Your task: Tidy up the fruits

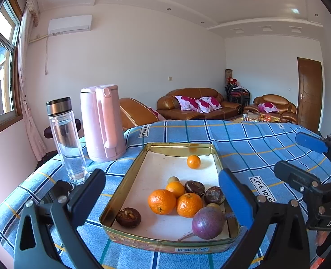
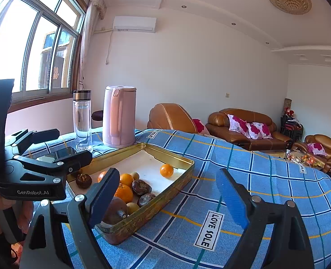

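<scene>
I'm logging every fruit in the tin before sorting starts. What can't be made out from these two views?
- Right wrist view: the right gripper's near finger hides part of the purple fruit and oranges in the tin.
- Left wrist view: a small brownish fruit sits mostly hidden behind the purple fruit; its kind is unclear.
- Both views: the dark item beside the glass bottle is blocked by the left gripper.

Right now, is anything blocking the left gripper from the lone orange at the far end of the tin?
Partly: the left gripper is open, and the fruit pile at the tin's near end lies before the lone orange.
</scene>
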A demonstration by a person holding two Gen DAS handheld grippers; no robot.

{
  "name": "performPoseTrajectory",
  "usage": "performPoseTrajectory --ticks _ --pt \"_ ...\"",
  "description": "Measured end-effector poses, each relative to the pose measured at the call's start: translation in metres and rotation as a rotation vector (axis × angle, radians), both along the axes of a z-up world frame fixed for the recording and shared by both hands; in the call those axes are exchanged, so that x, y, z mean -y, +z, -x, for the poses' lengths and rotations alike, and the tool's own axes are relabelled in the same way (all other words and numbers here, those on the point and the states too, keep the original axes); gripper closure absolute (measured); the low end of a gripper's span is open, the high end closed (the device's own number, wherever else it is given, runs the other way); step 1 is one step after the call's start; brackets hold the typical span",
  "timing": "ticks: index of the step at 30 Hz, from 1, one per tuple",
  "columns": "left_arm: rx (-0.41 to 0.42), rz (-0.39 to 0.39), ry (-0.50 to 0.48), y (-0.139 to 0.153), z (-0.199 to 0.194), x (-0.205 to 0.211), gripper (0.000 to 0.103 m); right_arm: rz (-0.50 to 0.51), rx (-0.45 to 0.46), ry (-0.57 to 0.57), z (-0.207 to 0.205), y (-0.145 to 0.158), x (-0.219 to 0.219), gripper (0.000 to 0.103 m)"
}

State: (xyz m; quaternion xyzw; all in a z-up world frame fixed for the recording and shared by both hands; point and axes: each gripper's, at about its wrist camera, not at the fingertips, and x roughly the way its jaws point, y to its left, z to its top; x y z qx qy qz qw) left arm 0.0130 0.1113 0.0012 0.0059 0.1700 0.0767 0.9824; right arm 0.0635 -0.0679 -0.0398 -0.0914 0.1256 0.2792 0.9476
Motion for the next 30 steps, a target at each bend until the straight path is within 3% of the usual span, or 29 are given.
performPoseTrajectory --ticks 30 --pt "0.011 -0.025 0.001 0.0055 0.0031 0.0095 0.000 -0.009 -0.001 -0.011 0.0011 -0.0041 0.0092 0.014"
